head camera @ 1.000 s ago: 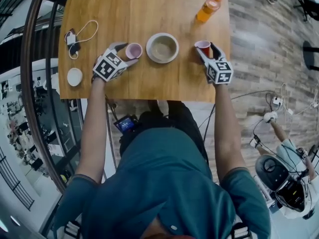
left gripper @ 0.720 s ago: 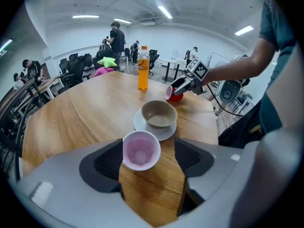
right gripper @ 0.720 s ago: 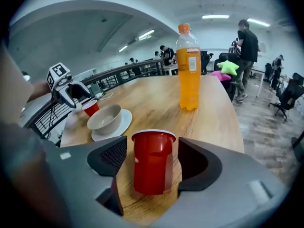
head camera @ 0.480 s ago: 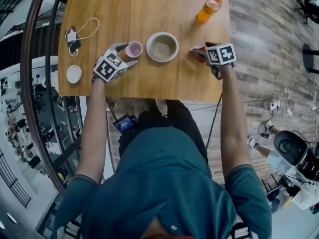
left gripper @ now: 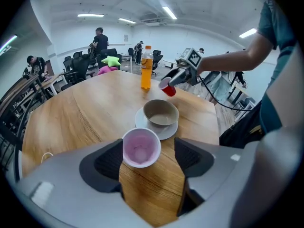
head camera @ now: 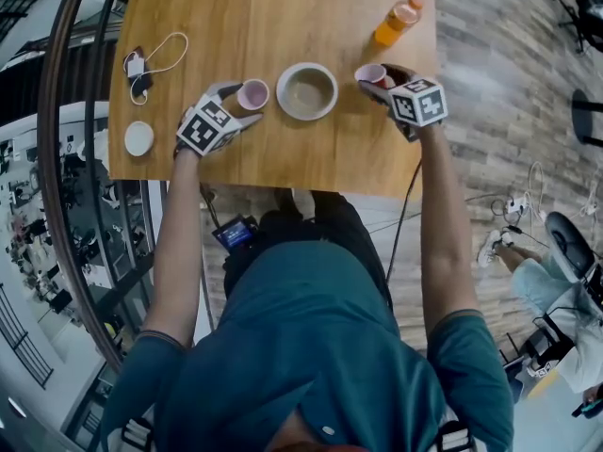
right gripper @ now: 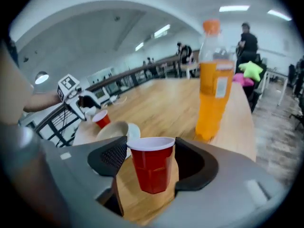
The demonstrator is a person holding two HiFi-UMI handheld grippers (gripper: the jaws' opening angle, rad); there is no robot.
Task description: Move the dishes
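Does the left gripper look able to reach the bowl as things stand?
Probably not straight away: the pink cup stands between the open jaws of the left gripper, directly before the bowl. It must go around.

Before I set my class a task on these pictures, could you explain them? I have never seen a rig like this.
No robot here: a person holds a two-jawed gripper in each hand. One picture looks down from a head camera; the other two ride on the grippers. On the wooden table stand a bowl on a saucer and an orange bottle. The right gripper clamps a red cup, held up and tilted. The left gripper is open, a second cup standing between its jaws.
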